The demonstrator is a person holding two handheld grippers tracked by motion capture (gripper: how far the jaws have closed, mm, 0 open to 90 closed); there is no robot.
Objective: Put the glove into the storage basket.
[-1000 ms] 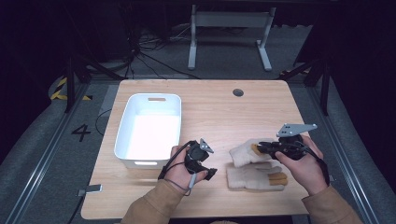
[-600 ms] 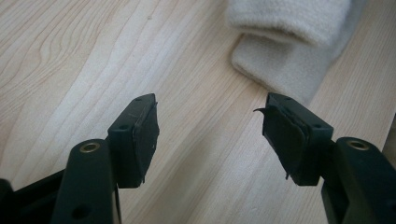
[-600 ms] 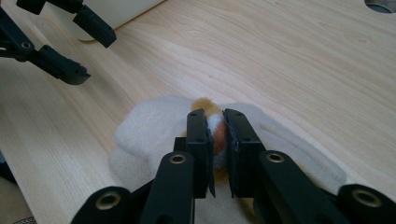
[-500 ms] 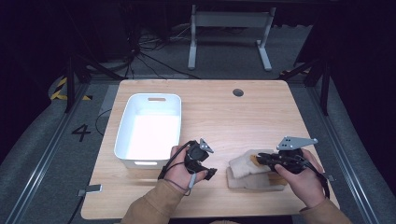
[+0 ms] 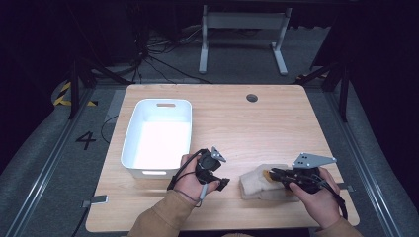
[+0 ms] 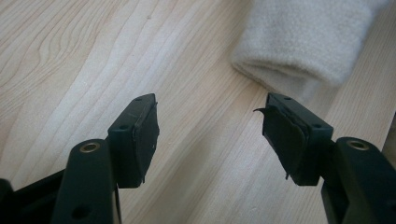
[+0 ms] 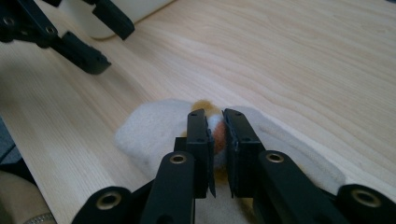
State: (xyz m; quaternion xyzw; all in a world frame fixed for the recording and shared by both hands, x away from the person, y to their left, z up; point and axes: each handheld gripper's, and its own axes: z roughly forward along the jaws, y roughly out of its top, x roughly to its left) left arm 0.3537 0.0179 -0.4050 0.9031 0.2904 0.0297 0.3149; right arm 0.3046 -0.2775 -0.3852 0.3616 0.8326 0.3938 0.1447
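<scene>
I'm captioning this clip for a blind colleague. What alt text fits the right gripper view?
The right gripper, its two black jaws nearly closed, pinches an orange and white bit of a cream fleece sock lying on a light wooden table. At the upper left, the left gripper hangs open beside a white bin.

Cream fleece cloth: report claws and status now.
Right claw shut on cream fleece cloth, pinching an orange patch. Left claw open, empty, short of the cloth's edge. White bin beside it; nothing in the way.
</scene>
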